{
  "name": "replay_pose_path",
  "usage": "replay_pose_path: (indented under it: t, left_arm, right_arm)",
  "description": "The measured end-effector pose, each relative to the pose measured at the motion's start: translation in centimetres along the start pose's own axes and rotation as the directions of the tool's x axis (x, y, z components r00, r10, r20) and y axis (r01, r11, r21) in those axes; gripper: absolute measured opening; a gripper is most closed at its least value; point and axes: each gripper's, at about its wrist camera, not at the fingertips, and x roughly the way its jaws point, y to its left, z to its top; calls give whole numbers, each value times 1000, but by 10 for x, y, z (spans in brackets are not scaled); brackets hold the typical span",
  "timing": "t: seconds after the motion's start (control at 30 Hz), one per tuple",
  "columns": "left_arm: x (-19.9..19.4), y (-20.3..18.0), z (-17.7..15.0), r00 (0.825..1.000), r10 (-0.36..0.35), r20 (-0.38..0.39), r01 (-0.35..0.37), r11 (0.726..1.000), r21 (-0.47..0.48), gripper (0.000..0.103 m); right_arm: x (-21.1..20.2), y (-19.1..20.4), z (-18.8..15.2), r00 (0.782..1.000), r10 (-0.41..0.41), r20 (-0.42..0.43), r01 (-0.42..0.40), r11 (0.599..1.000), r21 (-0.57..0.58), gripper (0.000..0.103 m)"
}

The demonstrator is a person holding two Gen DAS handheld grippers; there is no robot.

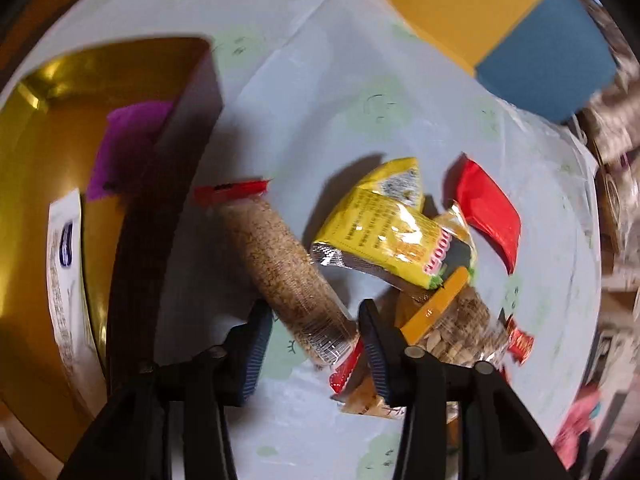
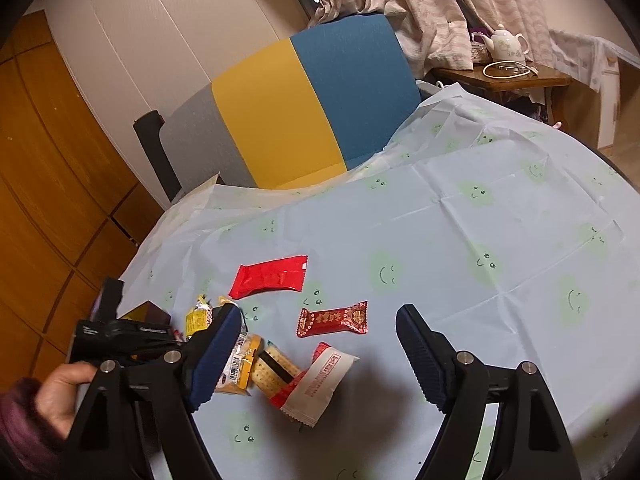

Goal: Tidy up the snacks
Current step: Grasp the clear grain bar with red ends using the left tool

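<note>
1. Gold box (image 1: 48, 160) already holds a purple packet (image 1: 132, 136) and a white one; most snacks are left on the surface (image 2: 440, 240).
2. Left hand-held gripper (image 1: 316, 344): jaws apart, straddling the lower end of the sesame bar (image 1: 280, 272), pads not pressing yet.
3. Right hand-held gripper (image 2: 320, 352): wide apart, empty, above the white packet (image 2: 320, 384).

Desk cover (image 2: 460, 240): thin creased plastic sheet, slight sheen. Snack wrappers (image 1: 384, 232): glossy crinkly foil-plastic. Gold box (image 1: 36, 184): shiny inside, maybe metallised card. Tongs (image 1: 312, 344): matt black plastic, ribbed blue pads (image 1: 256, 344).
</note>
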Motion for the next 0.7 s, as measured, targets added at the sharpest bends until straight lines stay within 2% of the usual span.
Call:
replay_pose_path:
  t: [0.2,0.3,0.43,0.57,0.67,0.7]
  left_arm:
    - [-7,-8,-39,998,-33,48,24,986,163,41]
    - [-10,-14,-67,997,-54,46,37,953,302,41]
    - [-17,-17,-104,997,-80,23,60,881,470,41]
    - [-20,-18,-141,994,-107,-4,87,787,611,40]
    - [-20,-12,-162,993,-118,-14,96,727,680,41]
    - [-21,-10,-165,992,-125,-5,95,719,688,41]
  right_arm:
    - [1,0,-1,1000,-5,-4,5,1000,-10,80]
    - [3,0,-1,1000,-16,-12,16,1000,-13,80]
    - [10,2,-3,998,-37,-42,36,999,-30,80]
    - [17,2,-7,996,-55,-71,52,998,-45,80]
    - [26,-4,-9,990,-66,-121,63,998,-24,80]
    - [29,-5,-10,989,-64,-135,62,998,-19,80]
